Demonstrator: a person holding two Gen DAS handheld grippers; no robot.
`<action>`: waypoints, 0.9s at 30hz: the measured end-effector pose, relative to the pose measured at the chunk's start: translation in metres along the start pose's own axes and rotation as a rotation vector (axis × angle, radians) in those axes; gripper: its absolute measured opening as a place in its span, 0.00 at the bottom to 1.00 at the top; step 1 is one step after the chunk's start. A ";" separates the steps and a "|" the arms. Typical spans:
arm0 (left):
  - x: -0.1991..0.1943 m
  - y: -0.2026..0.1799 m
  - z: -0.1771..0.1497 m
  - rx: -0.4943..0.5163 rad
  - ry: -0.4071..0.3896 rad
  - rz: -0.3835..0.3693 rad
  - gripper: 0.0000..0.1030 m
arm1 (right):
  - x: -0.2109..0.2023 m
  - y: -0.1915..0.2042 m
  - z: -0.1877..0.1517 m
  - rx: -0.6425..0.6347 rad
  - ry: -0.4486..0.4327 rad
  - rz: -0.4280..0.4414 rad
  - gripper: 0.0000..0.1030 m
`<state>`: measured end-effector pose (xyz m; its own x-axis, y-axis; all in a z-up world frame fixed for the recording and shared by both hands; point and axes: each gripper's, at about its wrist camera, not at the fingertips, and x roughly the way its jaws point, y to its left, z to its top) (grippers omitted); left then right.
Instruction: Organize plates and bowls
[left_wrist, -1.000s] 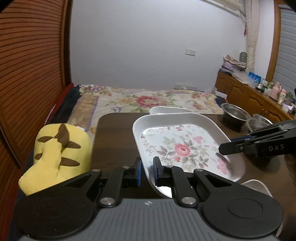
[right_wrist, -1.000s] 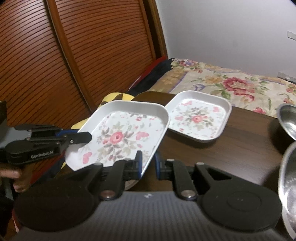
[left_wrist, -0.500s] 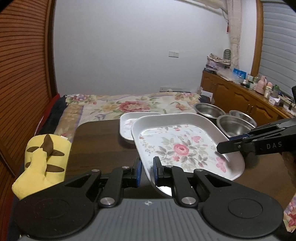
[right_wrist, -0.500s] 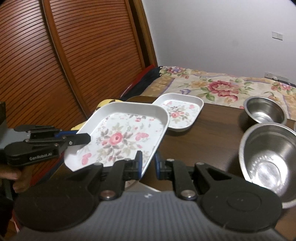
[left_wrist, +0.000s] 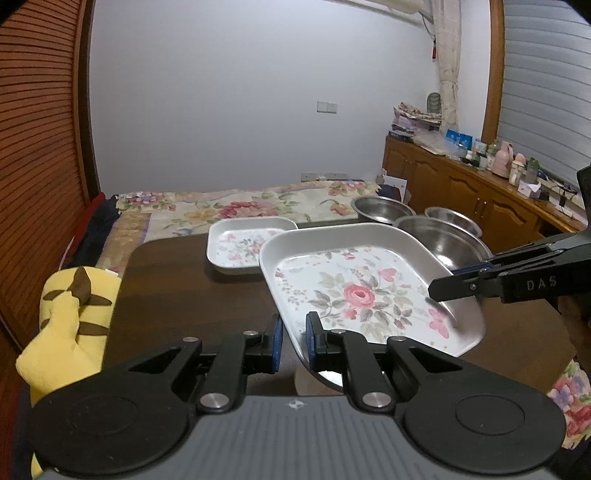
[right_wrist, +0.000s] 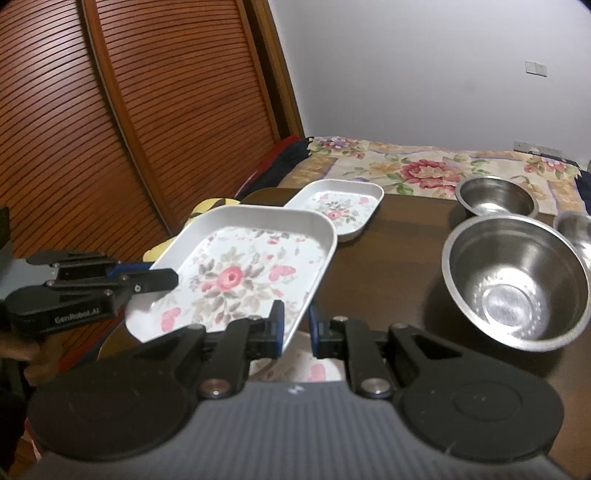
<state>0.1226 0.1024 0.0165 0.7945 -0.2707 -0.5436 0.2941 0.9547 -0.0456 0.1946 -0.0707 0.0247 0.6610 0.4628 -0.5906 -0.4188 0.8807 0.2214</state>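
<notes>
A large white floral plate (left_wrist: 364, 291) (right_wrist: 236, 277) hangs tilted above the dark wooden table (left_wrist: 192, 291), held by both grippers at opposite edges. My left gripper (left_wrist: 293, 341) is shut on its near rim. My right gripper (right_wrist: 295, 326) is shut on the opposite rim and shows in the left wrist view (left_wrist: 458, 284). A smaller floral plate (left_wrist: 245, 243) (right_wrist: 340, 205) lies flat on the table beyond. Three steel bowls stand to the right: a large one (right_wrist: 517, 280), a smaller one (right_wrist: 496, 195) behind it, and a third (left_wrist: 452, 219) partly hidden.
A yellow plush toy (left_wrist: 70, 314) lies off the table's left edge. A floral bedspread (right_wrist: 443, 170) lies past the far edge. A wooden sideboard (left_wrist: 472, 195) with clutter stands at right. Slatted wooden doors (right_wrist: 147, 110) stand at left. Another floral dish (right_wrist: 310, 369) shows under the held plate.
Both grippers have lifted the large plate and pulled it back from the small plate. The steel bowls have come into view.
</notes>
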 end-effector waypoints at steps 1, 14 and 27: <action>0.000 -0.002 -0.003 0.001 0.006 -0.002 0.14 | -0.001 -0.001 -0.003 0.004 0.000 0.000 0.15; 0.005 -0.021 -0.031 0.019 0.058 -0.015 0.14 | -0.003 -0.012 -0.040 0.057 0.011 0.004 0.15; 0.009 -0.029 -0.046 0.025 0.075 -0.002 0.14 | -0.003 -0.016 -0.066 0.096 0.005 0.005 0.15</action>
<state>0.0965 0.0778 -0.0252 0.7519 -0.2621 -0.6050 0.3097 0.9504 -0.0269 0.1584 -0.0929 -0.0279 0.6557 0.4670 -0.5933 -0.3605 0.8841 0.2975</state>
